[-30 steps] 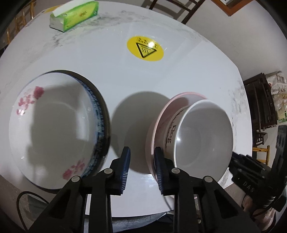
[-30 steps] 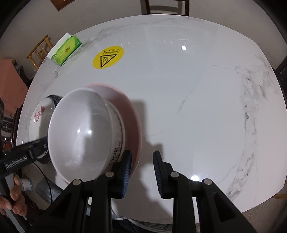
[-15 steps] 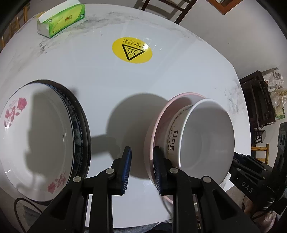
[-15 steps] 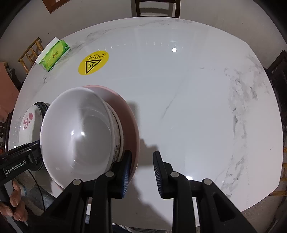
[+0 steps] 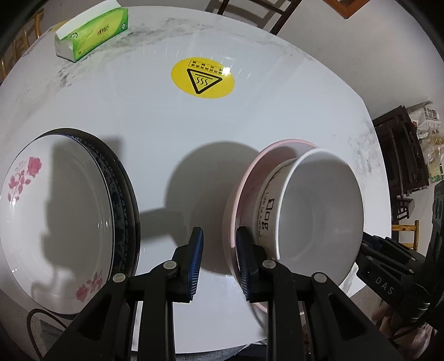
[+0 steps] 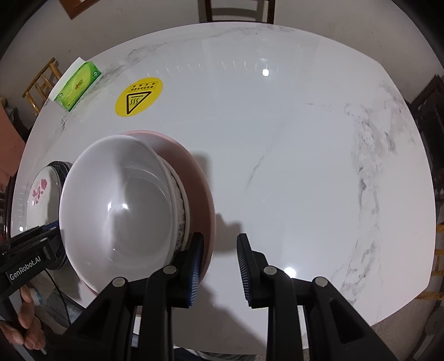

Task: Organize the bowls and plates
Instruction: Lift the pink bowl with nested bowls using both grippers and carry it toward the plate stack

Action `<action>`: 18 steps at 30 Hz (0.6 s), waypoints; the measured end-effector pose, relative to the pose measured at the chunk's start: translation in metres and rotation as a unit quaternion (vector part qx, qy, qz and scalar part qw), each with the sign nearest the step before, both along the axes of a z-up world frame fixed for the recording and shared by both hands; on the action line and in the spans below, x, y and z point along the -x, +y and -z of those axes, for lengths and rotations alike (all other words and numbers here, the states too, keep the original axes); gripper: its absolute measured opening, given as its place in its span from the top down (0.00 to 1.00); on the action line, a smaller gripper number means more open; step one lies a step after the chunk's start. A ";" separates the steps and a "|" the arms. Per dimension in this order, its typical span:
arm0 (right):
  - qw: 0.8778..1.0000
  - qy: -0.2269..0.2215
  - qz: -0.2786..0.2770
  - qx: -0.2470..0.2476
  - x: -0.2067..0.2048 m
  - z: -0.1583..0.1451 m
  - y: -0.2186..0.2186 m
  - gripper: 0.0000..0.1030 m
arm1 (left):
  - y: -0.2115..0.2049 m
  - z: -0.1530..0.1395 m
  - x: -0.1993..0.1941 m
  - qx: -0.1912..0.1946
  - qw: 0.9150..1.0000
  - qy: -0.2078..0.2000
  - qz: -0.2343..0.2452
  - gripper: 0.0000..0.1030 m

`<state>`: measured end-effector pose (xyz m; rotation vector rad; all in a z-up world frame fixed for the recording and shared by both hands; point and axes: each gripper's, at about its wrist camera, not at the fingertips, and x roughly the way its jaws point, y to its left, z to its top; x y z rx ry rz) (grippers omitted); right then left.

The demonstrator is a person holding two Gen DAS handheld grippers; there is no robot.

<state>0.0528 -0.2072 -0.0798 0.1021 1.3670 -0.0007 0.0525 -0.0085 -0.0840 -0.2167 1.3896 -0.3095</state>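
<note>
A pink plate carries nested white bowls: a plain one sits inside one with black lettering. The stack hangs above the table, its shadow beneath it. My left gripper is shut on the plate's left rim. My right gripper is shut on the opposite rim of the pink plate, beside the top bowl. A white rose-patterned plate rests on a dark blue-patterned plate at the table's left.
The white marble table bears a green tissue box at its far left edge and a yellow hot-surface sticker. A chair stands behind the table, with dark furniture to the right. A hand holds the left gripper.
The pink plate and bowls keep their place between both pairs of fingers. The rose plate, sticker and tissue box have drifted left in both views. More of the table shows now.
</note>
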 end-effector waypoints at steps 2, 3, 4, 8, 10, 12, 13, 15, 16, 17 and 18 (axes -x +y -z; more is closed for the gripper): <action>1.000 0.007 0.000 -0.005 -0.001 0.001 -0.002 0.75 | 0.000 0.000 0.000 -0.001 1.000 0.007 0.001 0.80; 1.000 0.011 0.000 -0.006 -0.001 0.001 -0.002 0.75 | 0.000 0.000 -0.001 -0.002 1.000 0.008 0.000 0.80; 1.000 0.013 0.000 -0.004 -0.001 0.001 -0.001 0.75 | -0.001 0.000 -0.001 -0.003 1.000 0.009 0.002 0.80; 1.000 0.008 -0.008 -0.007 0.000 0.000 0.002 0.82 | 0.000 0.001 -0.003 0.003 1.000 0.007 0.003 0.83; 1.000 0.006 -0.015 -0.015 0.001 0.000 0.005 0.90 | -0.002 0.001 -0.003 0.006 1.000 0.004 0.005 0.87; 1.000 0.004 -0.014 -0.012 0.001 -0.001 0.006 0.90 | -0.005 -0.001 -0.002 0.006 1.000 -0.003 0.011 0.93; 1.000 0.003 -0.014 -0.011 0.001 -0.001 0.007 0.90 | -0.008 -0.002 -0.002 -0.001 1.000 -0.008 0.014 0.94; 1.000 0.001 -0.013 -0.010 0.001 -0.001 0.007 0.90 | -0.009 -0.003 -0.001 -0.007 1.000 -0.015 0.014 0.94; 1.000 0.000 -0.013 -0.011 0.001 -0.001 0.006 0.90 | -0.009 -0.003 -0.001 -0.006 1.000 -0.017 0.014 0.94; 1.000 0.000 -0.012 -0.012 0.001 -0.001 0.006 0.90 | -0.008 -0.002 -0.001 -0.003 1.000 -0.017 0.014 0.94; 1.000 -0.001 -0.011 -0.012 0.001 -0.001 0.005 0.90 | -0.007 -0.002 -0.002 0.000 1.000 -0.016 0.011 0.94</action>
